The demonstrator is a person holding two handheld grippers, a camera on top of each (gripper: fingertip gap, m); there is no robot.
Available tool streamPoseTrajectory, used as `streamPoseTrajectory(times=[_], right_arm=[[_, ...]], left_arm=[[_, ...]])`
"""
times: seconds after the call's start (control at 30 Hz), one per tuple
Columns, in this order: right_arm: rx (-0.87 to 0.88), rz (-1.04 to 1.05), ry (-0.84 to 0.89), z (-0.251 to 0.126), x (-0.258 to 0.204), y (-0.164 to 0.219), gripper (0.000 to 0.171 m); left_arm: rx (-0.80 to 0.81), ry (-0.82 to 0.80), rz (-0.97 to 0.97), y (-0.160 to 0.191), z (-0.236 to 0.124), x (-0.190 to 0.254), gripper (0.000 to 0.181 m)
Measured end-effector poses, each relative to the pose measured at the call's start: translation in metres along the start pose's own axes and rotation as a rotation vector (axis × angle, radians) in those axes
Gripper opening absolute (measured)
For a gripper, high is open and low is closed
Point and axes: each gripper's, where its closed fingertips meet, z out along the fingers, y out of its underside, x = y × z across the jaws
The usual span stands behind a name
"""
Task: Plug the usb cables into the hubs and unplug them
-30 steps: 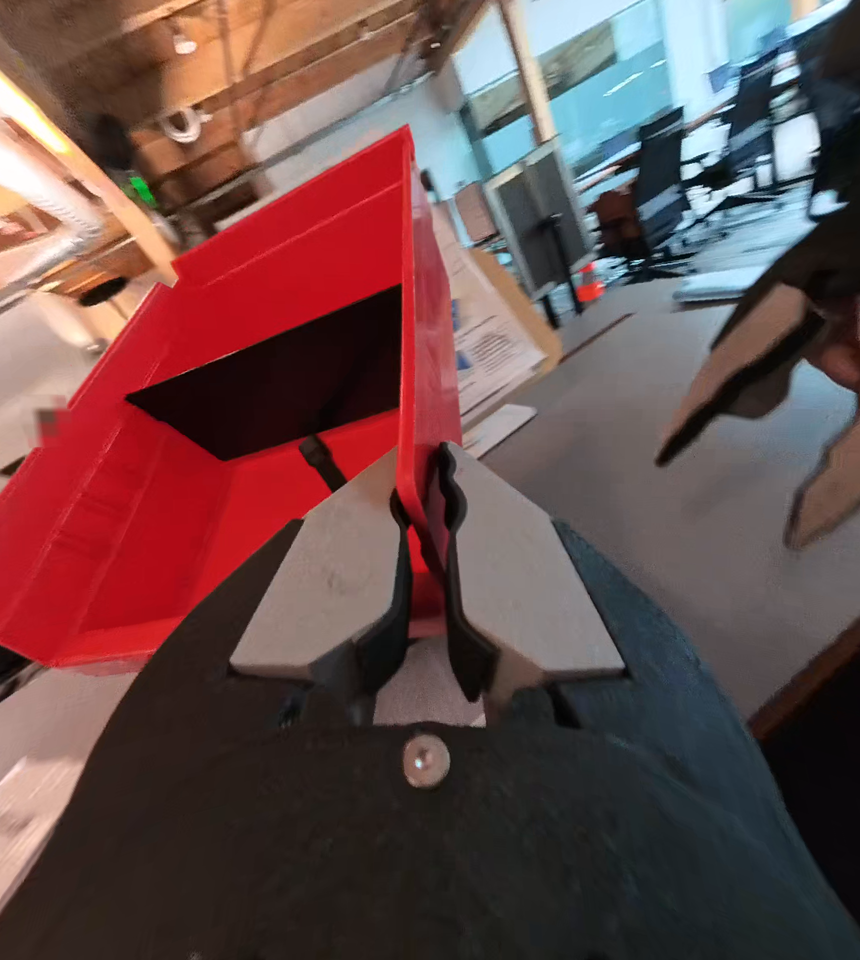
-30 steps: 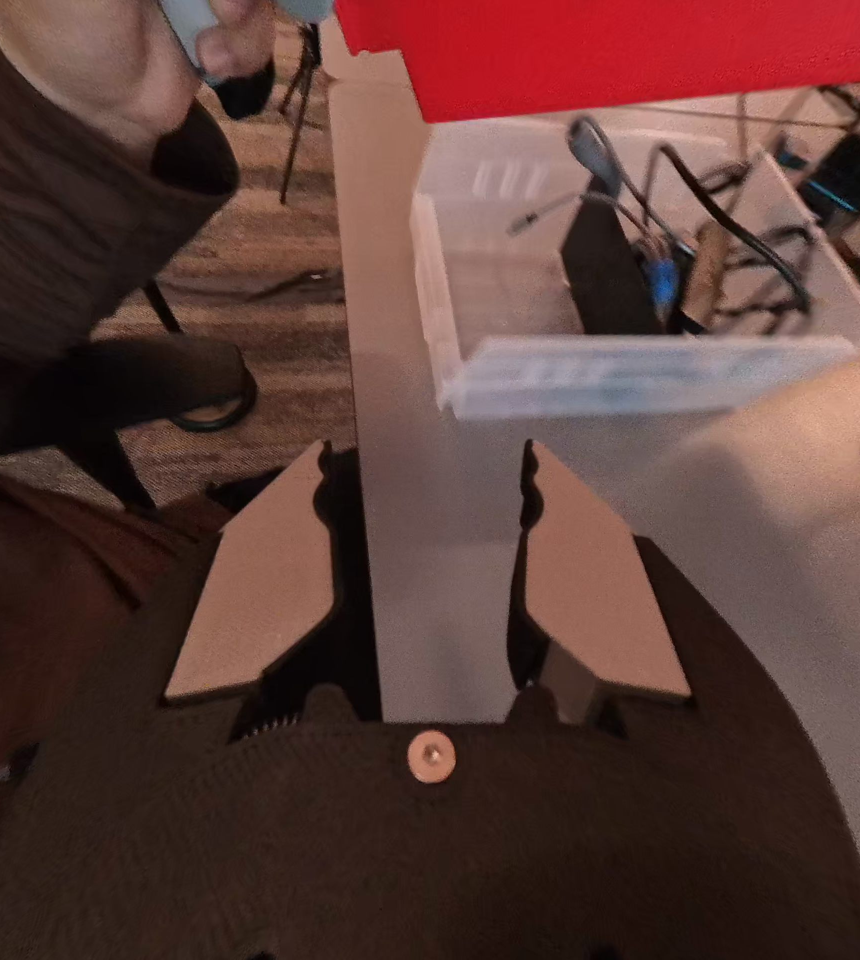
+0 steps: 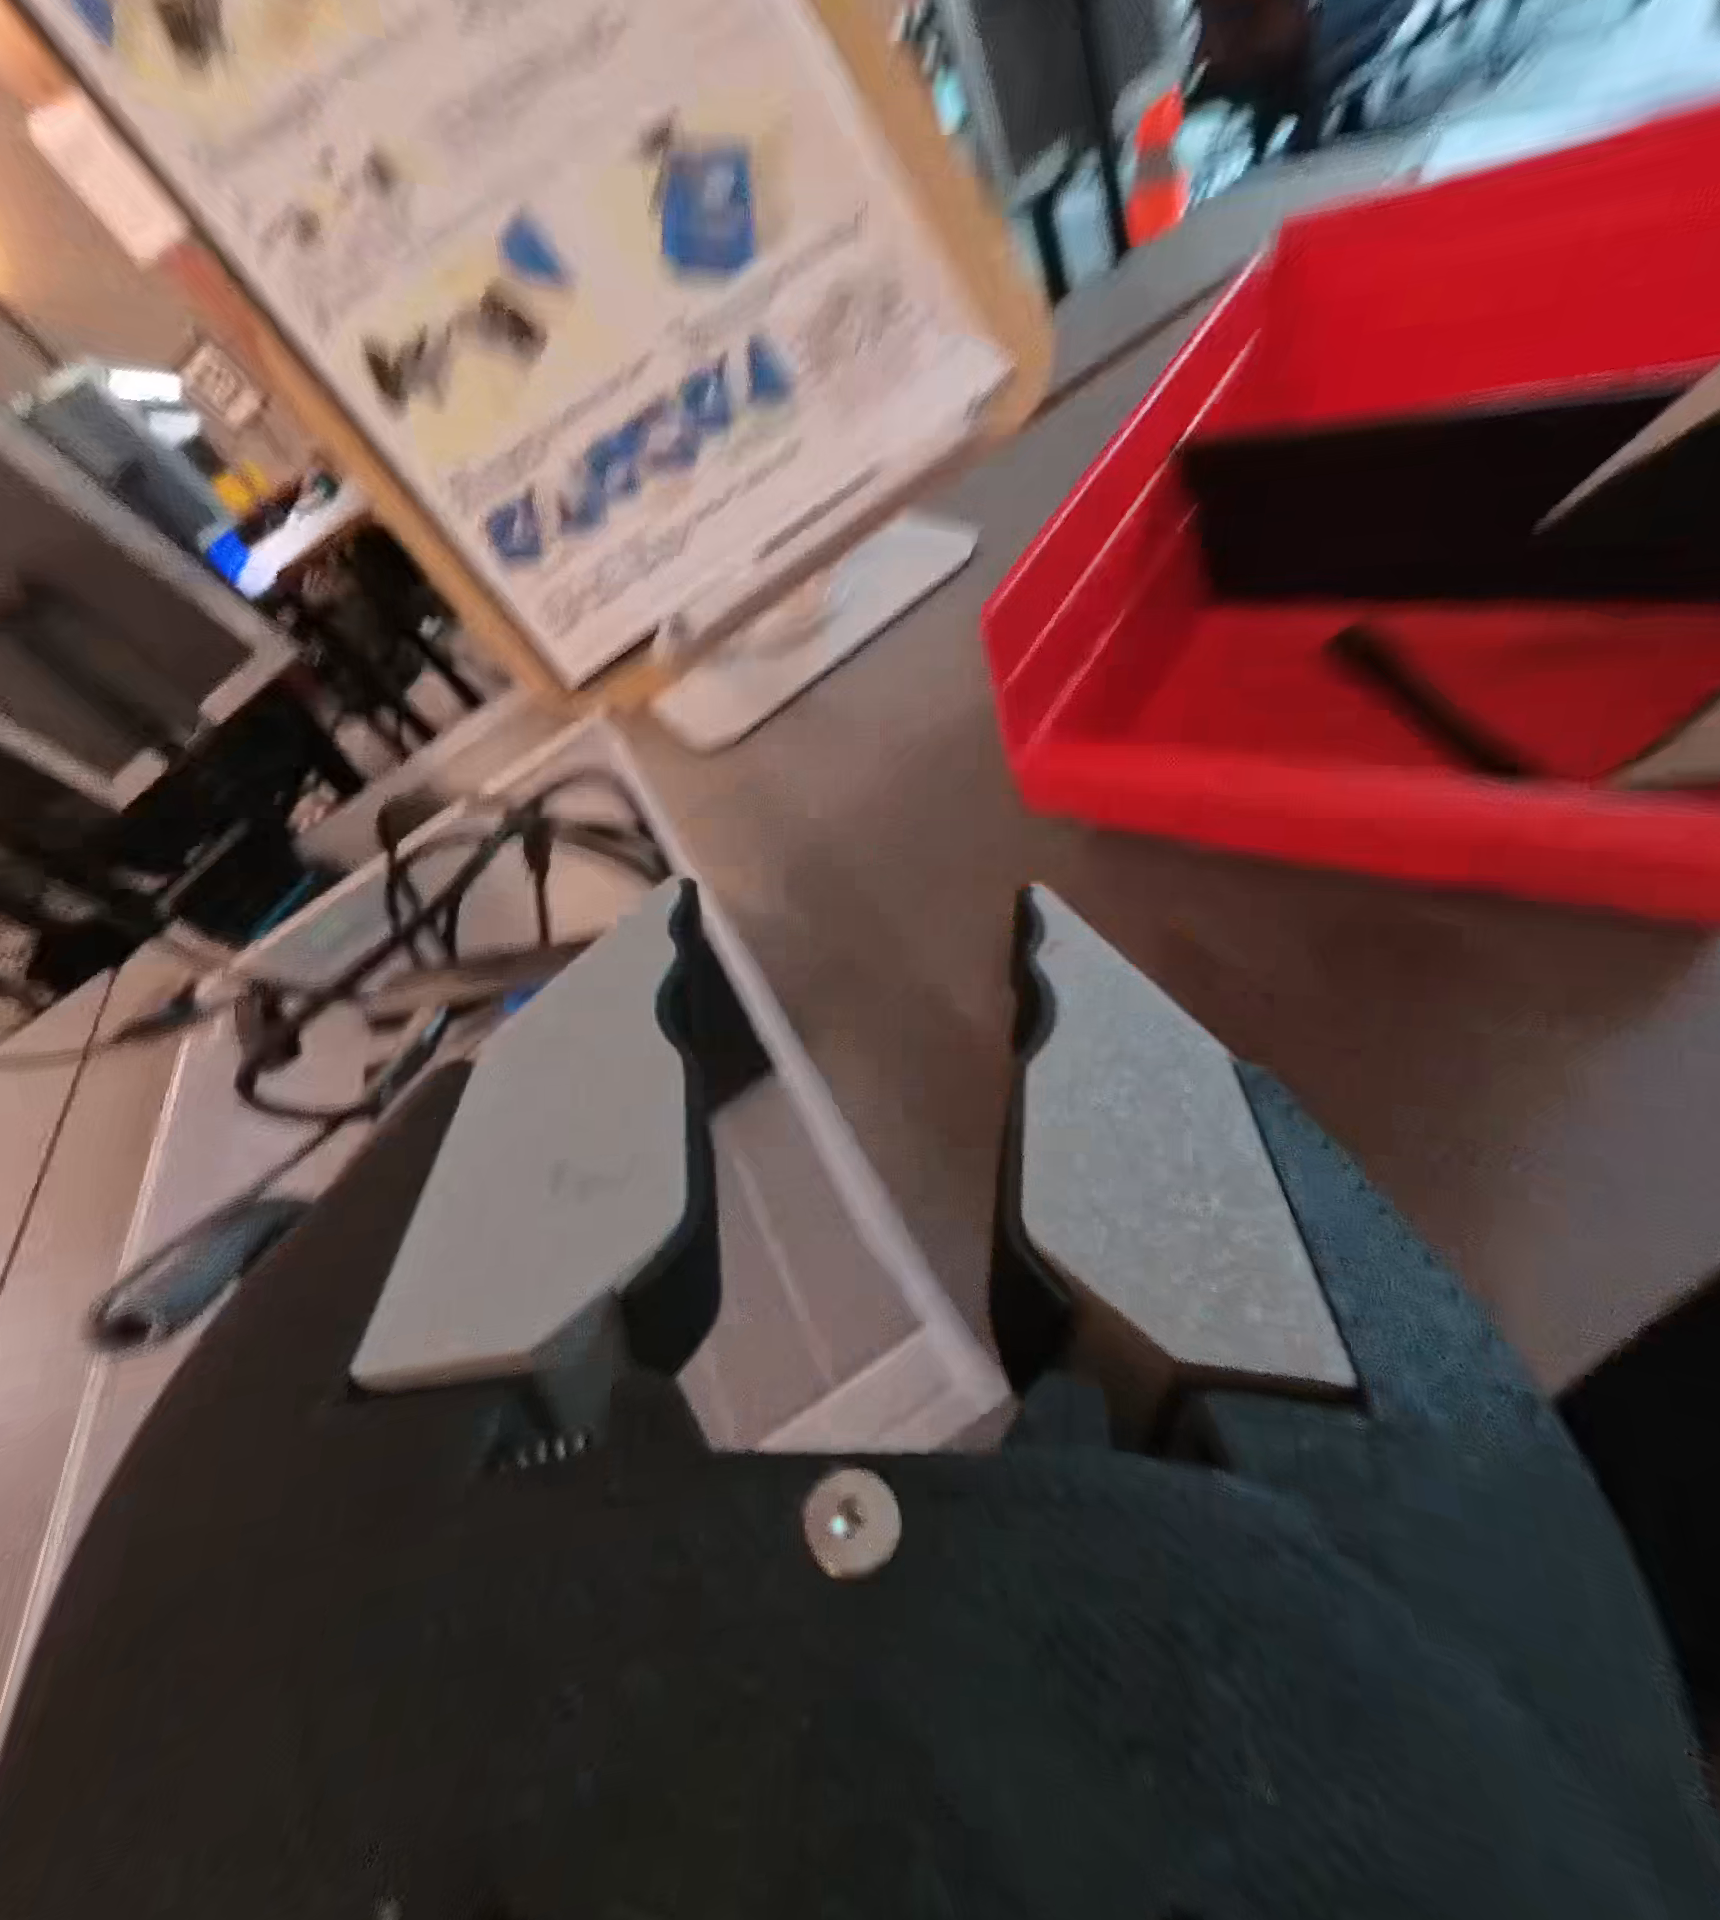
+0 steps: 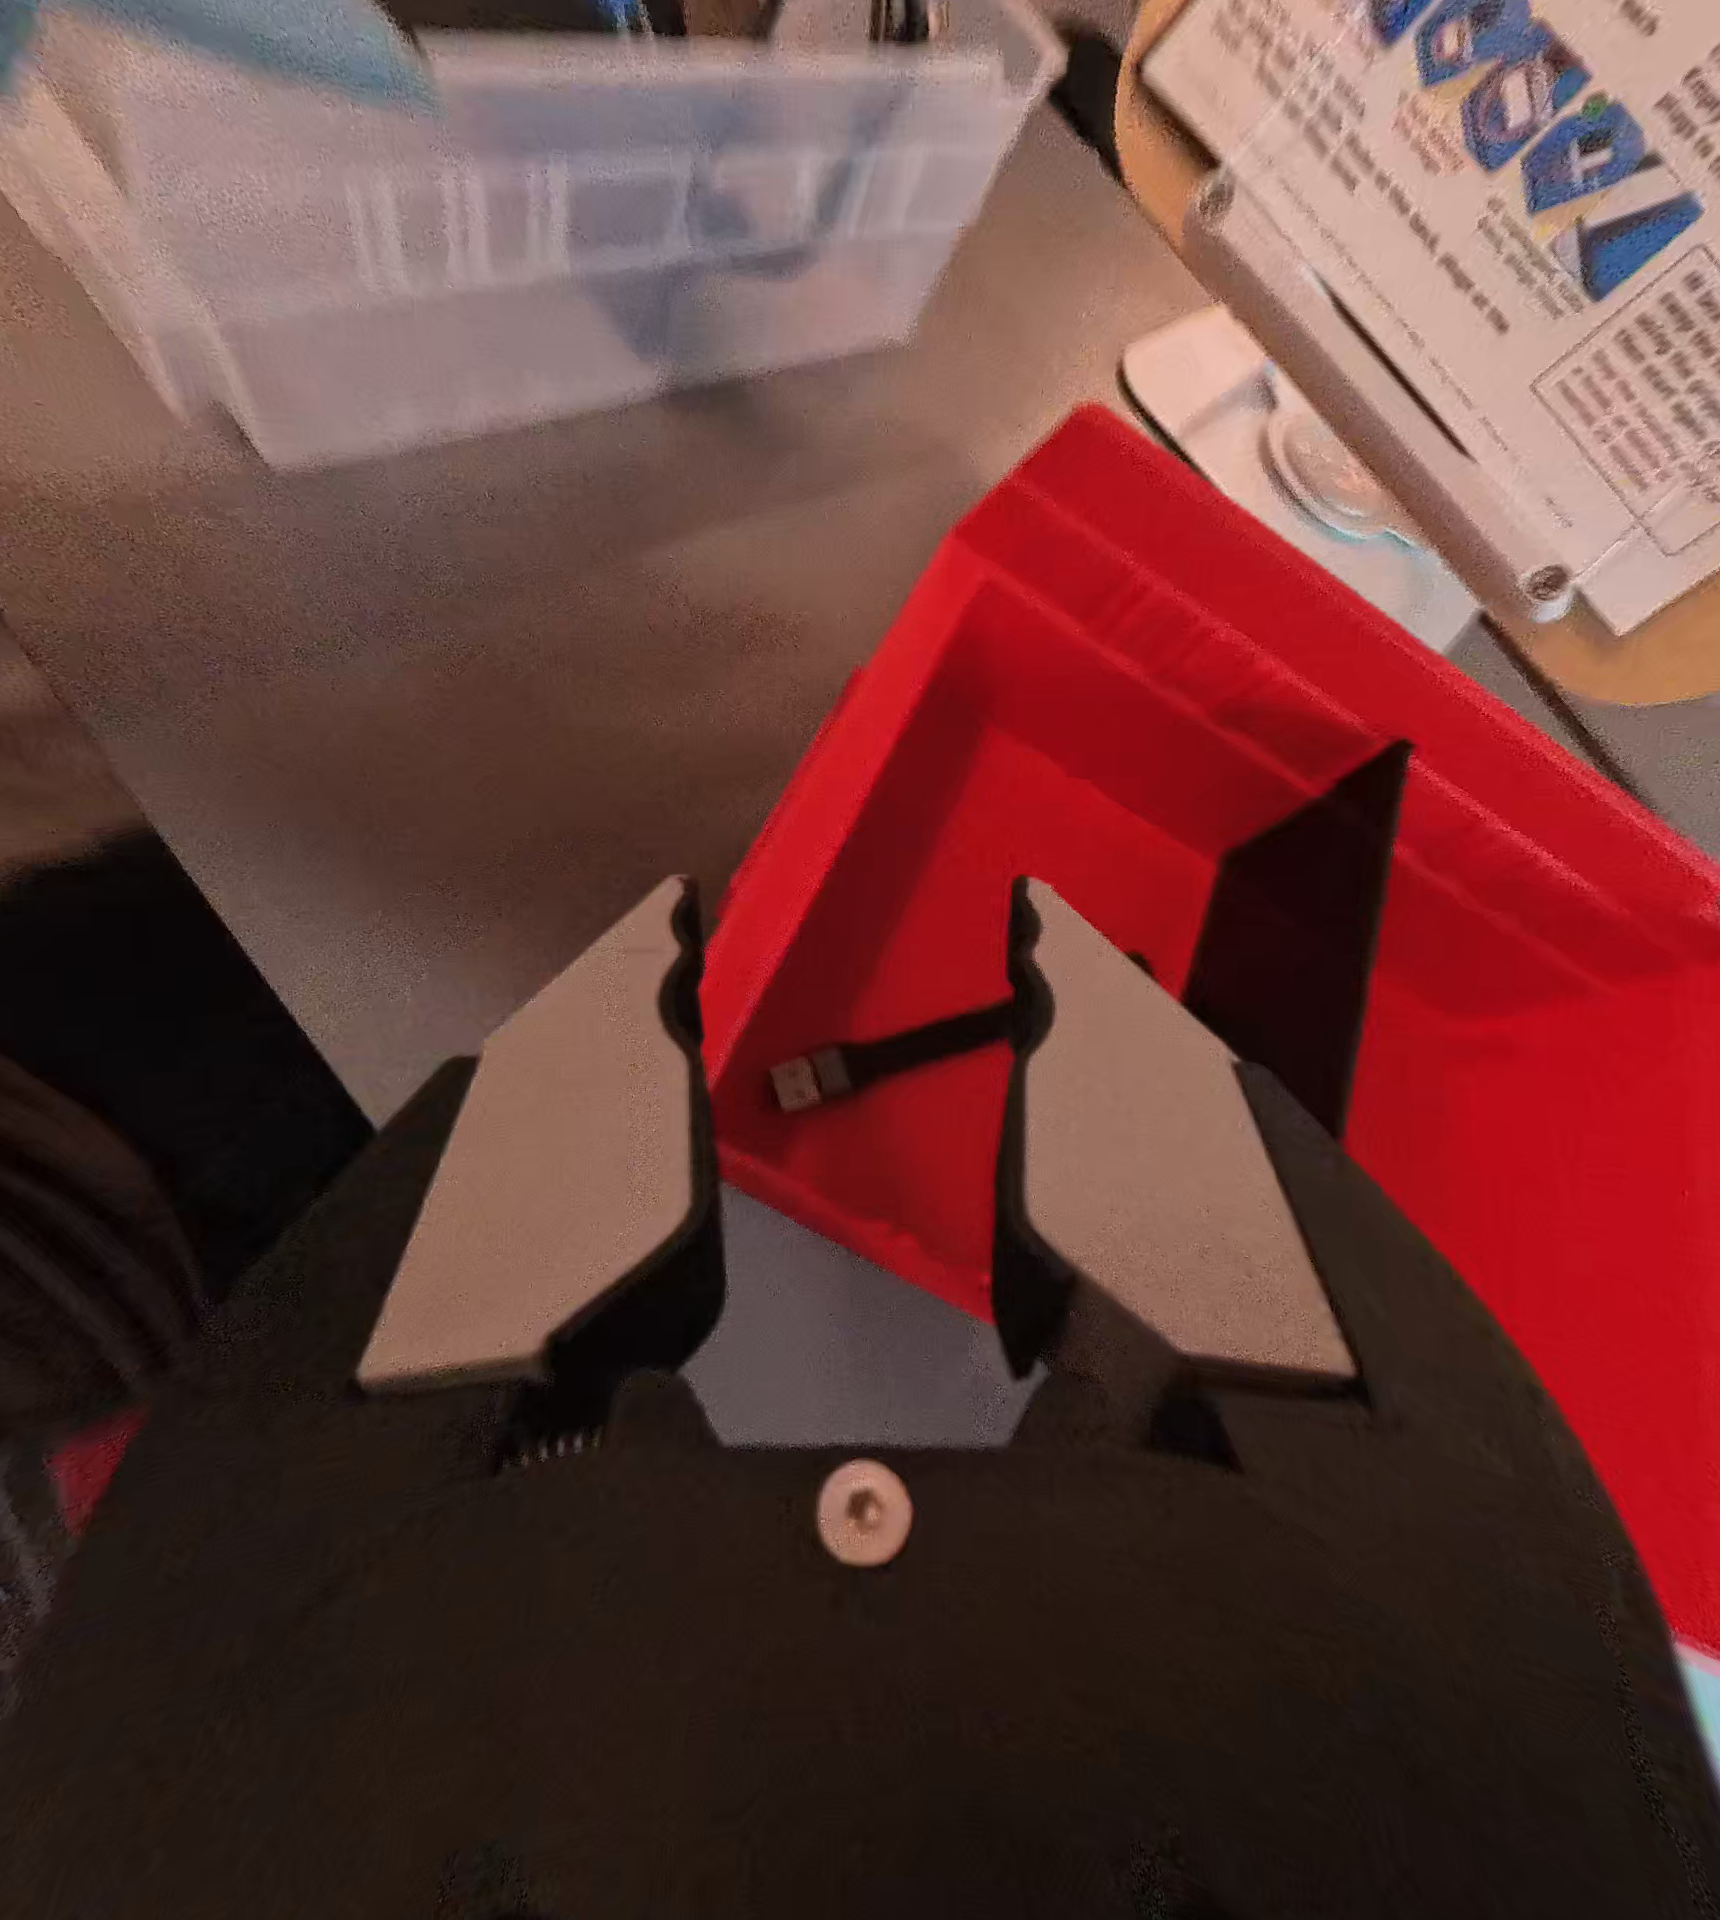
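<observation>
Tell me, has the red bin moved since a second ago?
Yes. The left gripper has let go, and the red bin now rests on the table instead of tipped in the air.

USB cable (image 4: 887, 1065) inside red bin (image 4: 1521, 1195)

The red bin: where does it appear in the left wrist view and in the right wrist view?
Left wrist view: the red bin sits at the upper right, beyond the open left gripper.
Right wrist view: it fills the centre and right, under the open right gripper.
Shared landmark: the black divider inside the bin.
</observation>
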Motion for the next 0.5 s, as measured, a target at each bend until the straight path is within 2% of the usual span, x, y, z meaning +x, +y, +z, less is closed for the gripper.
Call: streamPoseTrajectory(times=[0.07, 0.1, 0.17, 0.27, 0.3, 0.37, 0.43, 0.5], right_arm=[[-0.1, -0.049, 0.024, -0.005, 0.005, 0.016, 0.065], [-0.136, -0.048, 0.009, -0.01, 0.007, 0.024, 0.062], [-0.195, -0.033, -0.02, -0.023, 0.018, 0.045, 0.055], [-0.343, 0.062, 0.088, -0.054, 0.072, 0.095, 0.074], [-0.357, 0.107, 0.151, -0.066, 0.094, 0.108, 0.07], [-0.326, 0.214, 0.236, -0.087, 0.125, 0.124, 0.051], [-0.238, 0.287, 0.156, -0.095, 0.123, 0.119, 0.056], [-0.096, 0.276, 0.014, -0.095, 0.103, 0.094, 0.059]], left_arm=[[-0.065, -0.021, -0.007, 0.033, 0.007, -0.01, 0.059], [-0.081, -0.033, 0.005, 0.044, 0.011, -0.012, 0.059], [-0.064, -0.038, 0.023, 0.051, 0.015, -0.014, 0.069], [-0.019, -0.008, -0.059, 0.052, 0.016, -0.019, 0.07], [-0.02, 0.008, -0.081, 0.054, 0.017, -0.021, 0.069], [-0.037, 0.038, -0.109, 0.06, 0.017, -0.025, 0.053], [-0.05, 0.017, -0.1, 0.067, 0.016, -0.033, 0.032], [-0.054, -0.097, -0.067, 0.075, 0.016, -0.056, 0.011]])
